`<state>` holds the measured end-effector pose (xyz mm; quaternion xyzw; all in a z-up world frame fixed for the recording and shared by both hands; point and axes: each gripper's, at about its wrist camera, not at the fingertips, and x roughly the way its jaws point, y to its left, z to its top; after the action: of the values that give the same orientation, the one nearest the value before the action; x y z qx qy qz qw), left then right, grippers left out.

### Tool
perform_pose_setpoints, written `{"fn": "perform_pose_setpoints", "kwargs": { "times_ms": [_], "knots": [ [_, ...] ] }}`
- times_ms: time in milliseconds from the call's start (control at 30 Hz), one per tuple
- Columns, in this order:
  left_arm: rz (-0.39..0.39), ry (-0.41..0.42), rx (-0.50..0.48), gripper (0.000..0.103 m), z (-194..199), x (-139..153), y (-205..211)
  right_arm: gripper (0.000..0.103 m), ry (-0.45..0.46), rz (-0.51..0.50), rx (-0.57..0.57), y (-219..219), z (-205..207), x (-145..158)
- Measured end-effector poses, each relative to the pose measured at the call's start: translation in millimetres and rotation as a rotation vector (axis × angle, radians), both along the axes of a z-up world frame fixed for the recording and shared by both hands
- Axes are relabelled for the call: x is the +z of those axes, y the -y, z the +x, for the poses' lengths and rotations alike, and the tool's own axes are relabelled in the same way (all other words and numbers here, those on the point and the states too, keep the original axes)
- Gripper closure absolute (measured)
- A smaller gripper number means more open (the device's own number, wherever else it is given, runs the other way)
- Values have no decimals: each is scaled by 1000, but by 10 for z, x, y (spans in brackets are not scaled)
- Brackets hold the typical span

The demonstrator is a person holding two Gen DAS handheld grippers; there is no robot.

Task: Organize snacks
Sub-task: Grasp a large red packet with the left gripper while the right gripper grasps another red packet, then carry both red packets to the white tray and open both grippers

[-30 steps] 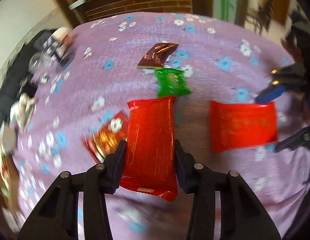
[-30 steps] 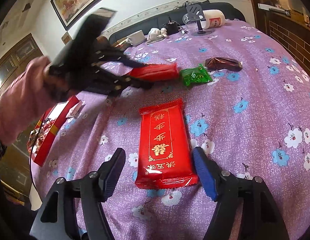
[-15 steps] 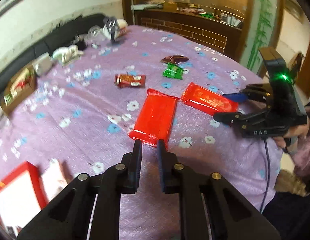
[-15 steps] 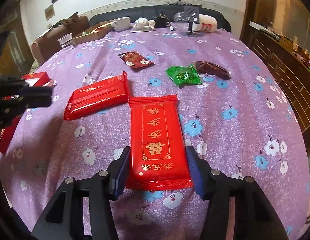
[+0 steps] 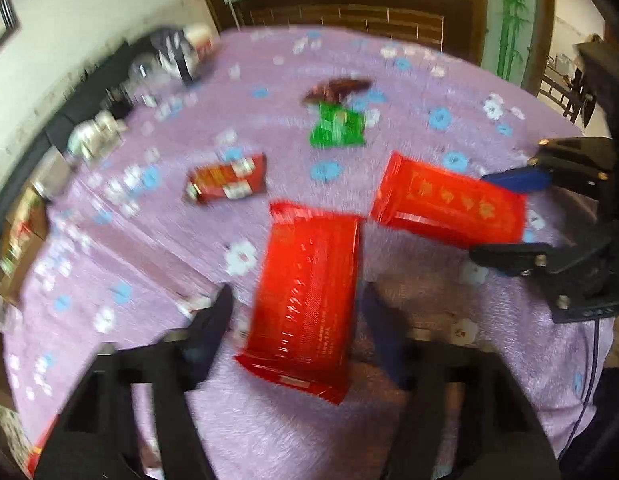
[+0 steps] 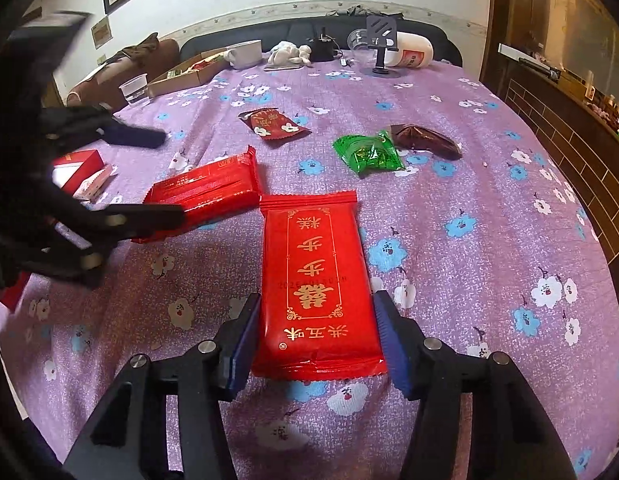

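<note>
Two large red snack packs lie on the purple flowered tablecloth. My left gripper point(image 5: 301, 316) is open, its fingers either side of the near end of one pack point(image 5: 305, 296), which also shows in the right wrist view point(image 6: 205, 192). My right gripper point(image 6: 315, 324) is open around the near end of the other red pack point(image 6: 317, 284), printed with gold characters; it also shows in the left wrist view point(image 5: 449, 204). A green packet point(image 6: 367, 154), a brown packet point(image 6: 423, 140) and a small red packet point(image 6: 271, 124) lie farther back.
A red box point(image 6: 75, 166) sits at the table's left edge. At the far side stand a cardboard box point(image 6: 185, 74), a plastic cup point(image 6: 134, 88), a white mug point(image 6: 243, 54), a phone stand point(image 6: 381, 52) and a white bottle point(image 6: 411, 52).
My left gripper, shut half a second ago just short of its red pack, has opened and moved forward around that pack's near end. The right gripper stays open around its pack.
</note>
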<state>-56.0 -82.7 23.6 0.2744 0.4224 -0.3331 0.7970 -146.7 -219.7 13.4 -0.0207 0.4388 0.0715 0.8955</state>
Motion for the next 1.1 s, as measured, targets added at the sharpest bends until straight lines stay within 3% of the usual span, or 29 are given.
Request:
{"fn": "perform_pose_setpoints", "kwargs": {
  "times_ms": [267,400,600,767,833,933,1100],
  "knots": [
    [-99,2,49,60,-158,1,-87,47,0,-21,-18,-19,-6,4],
    [-207,-48,124,60,-269,47,-235,50,-7,-31,-40,-46,3,12],
    [-292,-40,174,60,-501,150,-499,51,-47,76,-96,34,43,62],
    [-374,-39,242,60,-669,241,-797,51,-99,364,-147,228,50,109],
    [-385,-18,266,60,-762,271,-916,51,-127,530,-118,252,61,104],
    [-404,12,307,60,-924,311,-1081,51,-138,690,-77,182,75,87],
    [-440,68,385,60,-1216,364,-1384,51,-99,1040,46,-93,96,-38]
  ]
}}
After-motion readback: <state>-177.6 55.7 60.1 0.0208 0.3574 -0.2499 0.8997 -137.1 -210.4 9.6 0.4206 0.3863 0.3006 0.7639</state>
